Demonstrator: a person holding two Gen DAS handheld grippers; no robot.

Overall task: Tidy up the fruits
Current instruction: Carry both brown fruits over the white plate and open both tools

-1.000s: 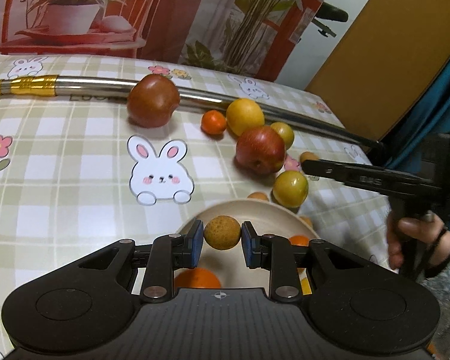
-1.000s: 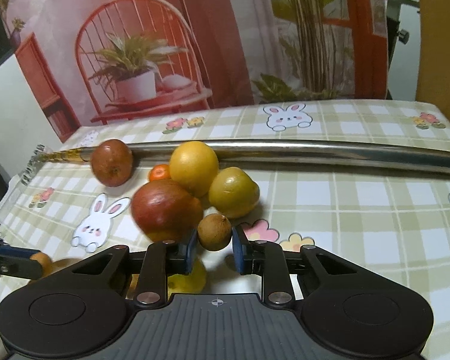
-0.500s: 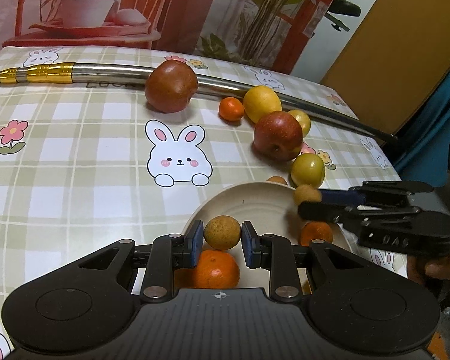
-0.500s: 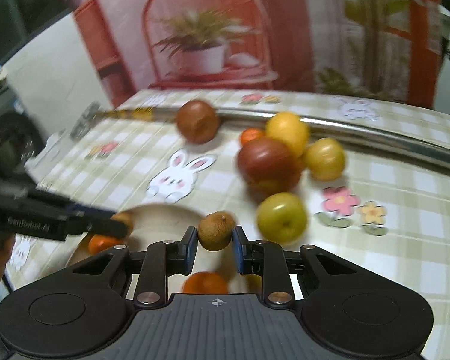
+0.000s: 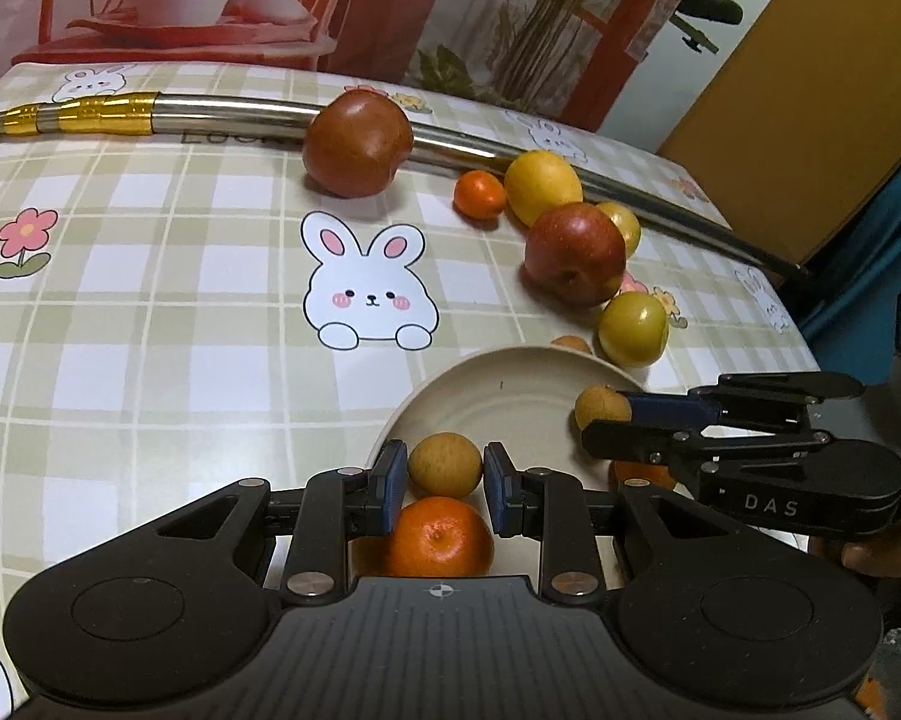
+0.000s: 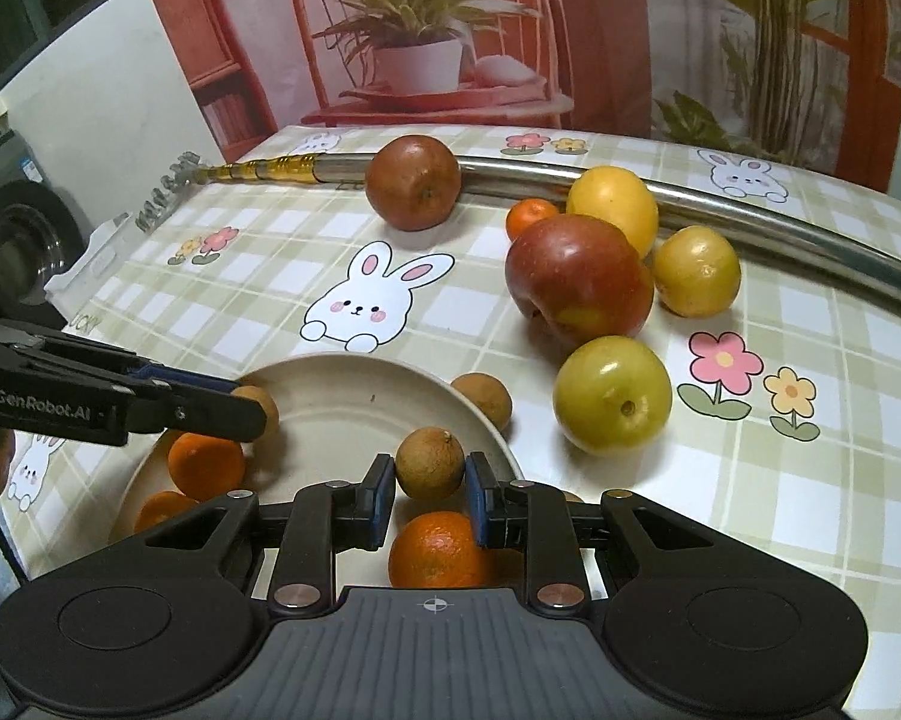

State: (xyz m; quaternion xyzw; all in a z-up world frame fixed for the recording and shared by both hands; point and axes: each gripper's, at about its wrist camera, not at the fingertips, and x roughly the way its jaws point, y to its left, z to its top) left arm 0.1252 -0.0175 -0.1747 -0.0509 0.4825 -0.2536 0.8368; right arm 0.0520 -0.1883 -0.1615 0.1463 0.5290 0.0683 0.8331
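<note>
- Left claw [image 5: 444, 483] grips a small tan longan [image 5: 444, 464] above the cream plate [image 5: 486, 378].
- Right claw [image 6: 429, 489] pinches a brown longan [image 6: 430, 462] over the same plate, where tangerines [image 6: 206, 464] lie.
- Farther out, apples [image 6: 577, 285] and yellow fruits [image 6: 612, 396] sit on the checked surface [image 6: 258, 252] beside a steel rod [image 6: 750, 219].

Two longans [image 5: 444, 464] [image 6: 430, 463] gripped – above plate [image 5: 486, 387].
</note>
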